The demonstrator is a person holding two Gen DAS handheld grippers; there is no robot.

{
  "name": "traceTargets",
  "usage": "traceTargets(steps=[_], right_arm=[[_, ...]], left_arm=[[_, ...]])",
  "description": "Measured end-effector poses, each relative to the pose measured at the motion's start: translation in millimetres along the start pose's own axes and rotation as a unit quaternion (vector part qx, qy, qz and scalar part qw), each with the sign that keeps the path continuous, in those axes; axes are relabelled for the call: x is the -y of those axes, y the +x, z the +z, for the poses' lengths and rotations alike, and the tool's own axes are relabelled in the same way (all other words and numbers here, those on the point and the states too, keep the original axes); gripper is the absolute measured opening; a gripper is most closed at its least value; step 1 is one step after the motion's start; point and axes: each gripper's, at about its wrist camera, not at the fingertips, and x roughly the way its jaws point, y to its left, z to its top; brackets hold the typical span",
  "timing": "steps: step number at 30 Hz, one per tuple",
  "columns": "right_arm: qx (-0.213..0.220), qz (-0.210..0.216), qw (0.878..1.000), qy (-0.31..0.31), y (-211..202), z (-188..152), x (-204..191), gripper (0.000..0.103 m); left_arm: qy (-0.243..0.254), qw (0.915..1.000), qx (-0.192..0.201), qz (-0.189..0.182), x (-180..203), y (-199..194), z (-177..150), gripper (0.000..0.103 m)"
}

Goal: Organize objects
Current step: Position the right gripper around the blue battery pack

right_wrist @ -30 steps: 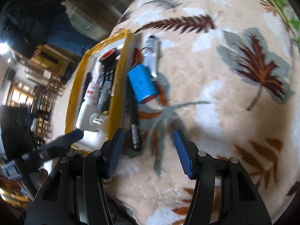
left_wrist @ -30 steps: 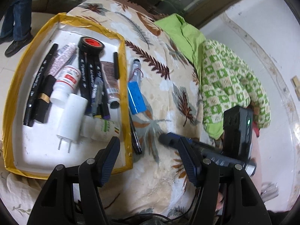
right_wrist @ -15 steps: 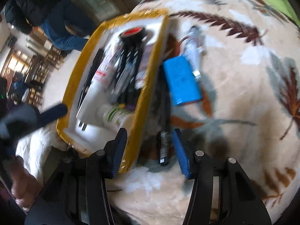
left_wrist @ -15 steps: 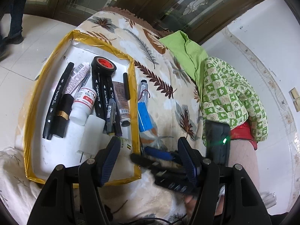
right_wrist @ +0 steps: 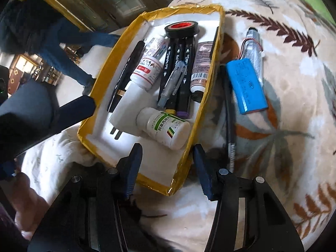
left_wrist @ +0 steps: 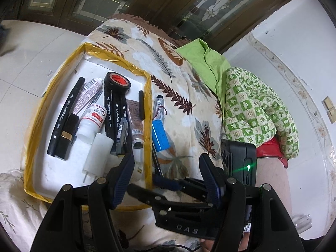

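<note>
A white tray with a yellow taped rim [left_wrist: 117, 61] [right_wrist: 184, 9] lies on a leaf-patterned blanket and holds markers, a black tape roll [left_wrist: 117, 82], tubes, a plug and a white pill bottle [right_wrist: 166, 128]. On the blanket beside its right rim lie a blue battery pack [right_wrist: 245, 86] [left_wrist: 160, 135], a grey cell with a red wire [right_wrist: 254, 48] and a black pen [right_wrist: 230, 126]. My right gripper [right_wrist: 168, 168] is open over the tray's near right corner, holding nothing. My left gripper [left_wrist: 167, 178] is open and empty, just behind the right gripper [left_wrist: 178, 187].
Green cloths [left_wrist: 247, 105] are piled at the blanket's right side against a white wall. A person in blue jeans [right_wrist: 63, 48] stands on the tiled floor beyond the tray. Wood-and-glass doors stand behind. A hand [right_wrist: 21, 199] shows at the lower left.
My right gripper has swung left from the pen to the tray's near corner and now sits between the left gripper's fingers in the left wrist view. The left gripper has pulled back slightly.
</note>
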Motion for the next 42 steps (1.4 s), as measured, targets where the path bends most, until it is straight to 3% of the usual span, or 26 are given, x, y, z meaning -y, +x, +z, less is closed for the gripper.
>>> traceTargets(steps=[6,12,19,25,30,31,33,35,42], right_arm=[[-0.006,0.017,1.0,-0.003,0,-3,2,0.051],[0.05,-0.003,0.998,0.027,-42,-2,42,0.051],[0.089,-0.044,0.994,0.052,-68,23,87,0.051],[0.086,-0.07,0.993,0.035,-43,50,81,0.051],[0.067,-0.103,0.992,0.027,-19,50,78,0.051],[0.063,-0.11,0.992,0.027,-16,50,77,0.05],[0.06,-0.115,0.991,0.027,-13,49,76,0.024],[0.064,-0.111,0.991,0.028,-18,46,75,0.013],[0.065,-0.093,0.992,0.056,-36,23,90,0.008]], left_arm=[[-0.002,0.9999,-0.008,0.006,-4,4,0,0.064],[0.0,0.9996,-0.023,0.014,-5,13,-5,0.064],[0.016,0.999,-0.037,0.021,0,21,-10,0.064],[0.025,0.9983,-0.047,0.022,3,26,-13,0.064],[0.03,0.9977,-0.054,0.028,5,30,-13,0.064],[0.031,0.9976,-0.054,0.029,5,30,-13,0.064],[0.031,0.9975,-0.056,0.031,6,32,-13,0.064],[0.03,0.9973,-0.058,0.032,5,33,-13,0.064],[0.035,0.9967,-0.061,0.041,5,35,-14,0.064]])
